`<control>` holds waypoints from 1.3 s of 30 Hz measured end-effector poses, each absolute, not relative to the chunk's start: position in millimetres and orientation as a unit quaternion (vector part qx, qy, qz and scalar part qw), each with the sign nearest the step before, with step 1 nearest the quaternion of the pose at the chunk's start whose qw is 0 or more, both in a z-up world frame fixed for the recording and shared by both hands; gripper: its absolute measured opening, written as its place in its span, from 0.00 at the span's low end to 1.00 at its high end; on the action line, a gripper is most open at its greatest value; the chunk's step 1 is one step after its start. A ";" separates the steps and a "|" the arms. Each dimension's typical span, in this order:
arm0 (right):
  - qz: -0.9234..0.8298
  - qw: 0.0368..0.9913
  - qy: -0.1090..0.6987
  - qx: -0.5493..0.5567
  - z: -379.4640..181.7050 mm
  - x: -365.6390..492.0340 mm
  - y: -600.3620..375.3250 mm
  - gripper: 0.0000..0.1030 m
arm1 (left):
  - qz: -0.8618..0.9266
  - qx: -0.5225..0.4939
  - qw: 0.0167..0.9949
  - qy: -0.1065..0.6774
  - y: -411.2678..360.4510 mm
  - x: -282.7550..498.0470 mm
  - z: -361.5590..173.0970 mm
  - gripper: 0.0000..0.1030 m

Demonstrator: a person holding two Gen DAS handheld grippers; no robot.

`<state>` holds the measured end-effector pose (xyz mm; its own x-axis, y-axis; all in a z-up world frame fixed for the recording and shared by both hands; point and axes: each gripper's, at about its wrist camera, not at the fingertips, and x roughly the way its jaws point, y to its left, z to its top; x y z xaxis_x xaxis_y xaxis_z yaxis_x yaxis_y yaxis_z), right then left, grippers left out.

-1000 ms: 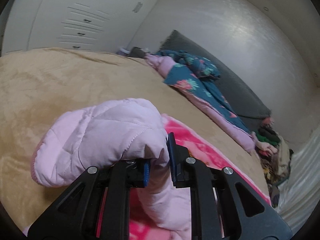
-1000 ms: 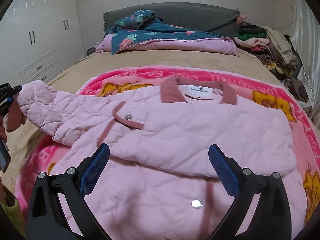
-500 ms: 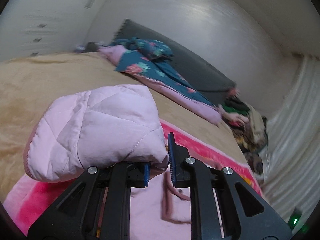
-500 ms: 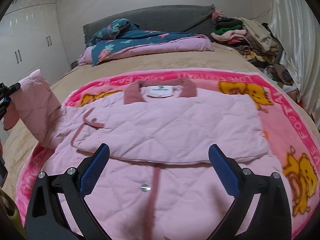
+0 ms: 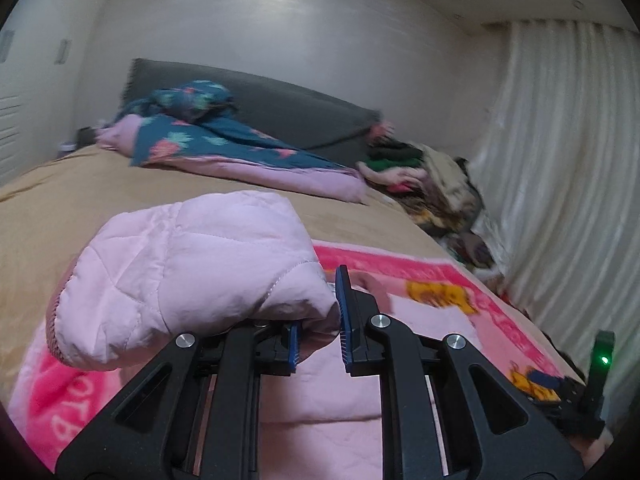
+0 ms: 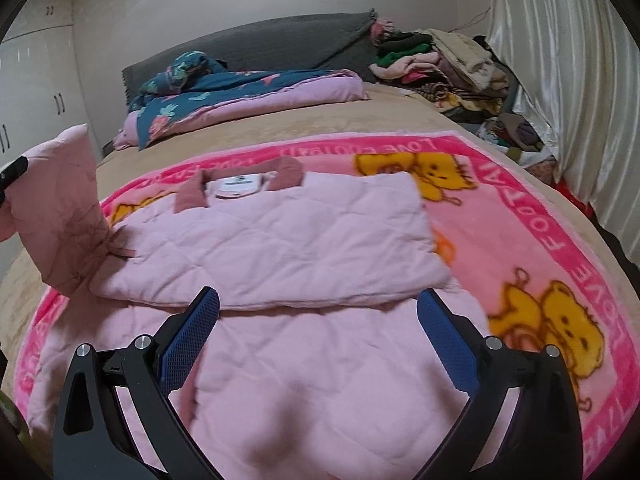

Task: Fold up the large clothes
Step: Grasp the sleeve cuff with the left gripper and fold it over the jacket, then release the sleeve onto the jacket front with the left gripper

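My left gripper (image 5: 318, 334) is clamped on the sleeve (image 5: 192, 276) of the pale pink quilted jacket (image 6: 276, 240), the cuff end bunched up over my left finger and lifted clear of the bedding. My right gripper (image 6: 318, 334) is spread wide with nothing between its blue pads (image 6: 190, 336), hovering over the lower front of the jacket. The jacket lies flat on its back on the pink cartoon blanket (image 6: 520, 240), its other side already folded in across the chest, the darker pink collar (image 6: 240, 184) and white label pointing away from me. From the right wrist view, the raised sleeve (image 6: 64, 204) stands up at the jacket's left edge, still joined at the shoulder. Under the blanket is the tan bedspread (image 6: 320, 120). Farther back, a teal floral quilt with pink lining (image 6: 224, 92) lies across the head of the bed against the grey headboard (image 6: 280, 44). To the right of it sits a pile of mixed clothes (image 6: 440, 64), beside the pale curtain (image 6: 560, 80).
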<state>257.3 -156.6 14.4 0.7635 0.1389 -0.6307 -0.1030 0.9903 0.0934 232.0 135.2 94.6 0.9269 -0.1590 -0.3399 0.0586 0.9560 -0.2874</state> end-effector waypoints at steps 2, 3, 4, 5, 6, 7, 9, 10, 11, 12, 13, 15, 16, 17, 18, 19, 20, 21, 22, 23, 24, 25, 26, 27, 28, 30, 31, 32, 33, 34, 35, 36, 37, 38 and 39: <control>0.057 0.939 0.339 0.029 13.2 256.2 -165.0 0.96 | -0.080 -0.134 0.968 0.196 119.3 240.1 87.7 0.08; 0.054 0.938 0.340 0.030 12.2 255.7 -168.0 0.96 | -0.088 -0.130 0.967 0.201 111.5 244.9 84.0 0.08; 0.051 0.939 0.340 0.033 12.1 255.3 -172.5 0.96 | -0.096 -0.125 0.966 0.207 104.0 248.3 78.8 0.08; 0.047 0.939 0.339 0.033 12.0 255.3 -176.0 0.96 | -0.104 -0.116 0.963 0.219 94.1 253.6 71.6 0.08; 0.043 0.940 0.338 0.033 11.9 254.9 -179.1 0.96 | -0.109 -0.112 0.962 0.224 88.9 254.1 67.3 0.08; 0.040 0.940 0.338 0.033 11.5 254.9 -182.1 0.96 | -0.117 -0.103 0.960 0.232 81.2 258.1 60.2 0.08; 0.034 0.940 0.339 0.036 10.2 255.4 -188.1 0.96 | -0.127 -0.091 0.956 0.247 70.0 263.6 49.4 0.08; 0.030 0.939 0.340 0.037 8.7 256.0 -191.7 0.96 | -0.130 -0.086 0.954 0.254 66.3 265.9 45.3 0.08; 0.025 0.939 0.342 0.037 6.7 256.6 -195.0 0.96 | -0.134 -0.079 0.951 0.266 61.5 270.0 36.7 0.08; 0.020 0.938 0.344 0.037 4.4 257.4 -197.9 0.96 | -0.139 -0.074 0.948 0.277 57.8 274.1 27.5 0.08; 0.015 0.937 0.347 0.037 2.3 258.1 -200.5 0.96 | -0.144 -0.073 0.944 0.286 55.5 273.8 21.4 0.08; 0.007 0.935 0.353 0.037 -2.3 260.1 -203.3 0.96 | -0.156 -0.082 0.935 0.309 53.5 279.5 3.5 0.09; 0.000 0.934 0.357 0.035 -5.9 262.1 -205.4 0.96 | -0.159 -0.086 0.931 0.318 53.0 281.2 -2.3 0.10; -0.005 0.932 0.360 0.034 -8.7 263.3 -206.1 0.96 | -0.160 -0.088 0.928 0.325 53.2 280.4 -8.5 0.12; -0.008 0.931 0.364 0.033 -11.5 264.6 -206.4 0.96 | -0.164 -0.091 0.925 0.331 53.6 277.9 -12.2 0.17; -0.009 0.930 0.367 0.033 -13.6 265.6 -206.5 0.96 | -0.168 -0.096 0.922 0.334 53.6 275.3 -12.9 0.27; -0.008 0.928 0.370 0.033 -15.8 266.8 -205.3 0.96 | -0.178 -0.108 0.917 0.340 55.8 272.3 -16.3 0.33; -0.007 0.928 0.372 0.033 -17.0 267.8 -203.4 0.96 | -0.184 -0.115 0.914 0.343 57.6 270.0 -16.7 0.47; -0.006 0.928 0.372 0.032 -17.3 268.4 -202.1 0.96 | -0.190 -0.130 0.910 0.346 60.3 266.0 -19.2 0.57; -0.004 0.928 0.371 0.031 -16.6 268.6 -199.8 0.96 | -0.190 -0.143 0.907 0.349 63.9 263.8 -21.4 0.61; -0.001 0.929 0.369 0.030 -15.4 268.4 -199.1 0.96 | -0.189 -0.159 0.903 0.352 68.8 262.9 -22.2 0.65; 0.002 0.930 0.366 0.030 -13.3 268.4 -196.8 0.96 | -0.187 -0.180 0.899 0.354 75.5 260.4 -23.1 0.68; 0.003 0.931 0.364 0.030 -11.5 268.7 -195.5 0.96 | -0.185 -0.206 0.894 0.351 84.3 256.2 -23.3 0.70; 0.006 0.932 0.361 0.032 -9.5 268.6 -193.4 0.96 | -0.181 -0.230 0.892 0.346 92.4 251.8 -22.5 0.75; 0.008 0.932 0.360 0.033 -8.3 268.8 -192.1 0.96 | -0.174 -0.249 0.891 0.339 99.1 247.2 -20.1 0.77; 0.013 0.933 0.359 0.032 -6.0 269.2 -188.1 0.96 | -0.146 -0.263 0.896 0.325 107.9 239.2 -14.0 0.81; 0.017 0.933 0.357 0.030 -4.9 269.0 -185.6 0.96 | -0.131 -0.265 0.900 0.320 111.5 235.2 -11.4 0.81; 0.021 0.934 0.356 0.030 -4.0 268.6 -183.4 0.96 | -0.110 -0.273 0.903 0.312 117.6 230.6 -8.0 0.83; 0.024 0.934 0.355 0.029 -3.4 268.4 -182.0 0.96 | -0.094 -0.281 0.904 0.308 122.4 227.9 -6.1 0.86; 0.025 0.934 0.355 0.029 -2.9 268.1 -181.1 0.96 | -0.076 -0.288 0.904 0.306 127.3 225.9 -5.1 0.86; 0.026 0.934 0.355 0.029 -2.4 268.0 -180.1 0.96 | -0.050 -0.291 0.906 0.302 133.5 224.1 -3.6 0.86; 0.027 0.934 0.354 0.029 -2.1 268.2 -179.5 0.96 | -0.030 -0.290 0.909 0.298 138.3 223.1 -3.4 0.86; 0.027 0.935 0.353 0.029 -1.9 267.8 -179.2 0.96 | -0.017 -0.290 0.910 0.295 143.2 223.3 -4.3 0.79; 0.027 0.935 0.353 0.028 -1.5 267.9 -178.8 0.96 | -0.006 -0.288 0.911 0.295 147.1 224.7 -5.8 0.68; 0.026 0.935 0.352 0.027 -0.4 268.8 -178.5 0.96 | 0.002 -0.286 0.912 0.294 149.8 226.9 -6.2 0.34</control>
<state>268.8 -178.5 -0.4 0.7515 0.0677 -0.6562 -0.0301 0.9972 0.0685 226.9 149.8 -6.2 0.8268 -0.1647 -0.5379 -0.1715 0.8369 -0.5198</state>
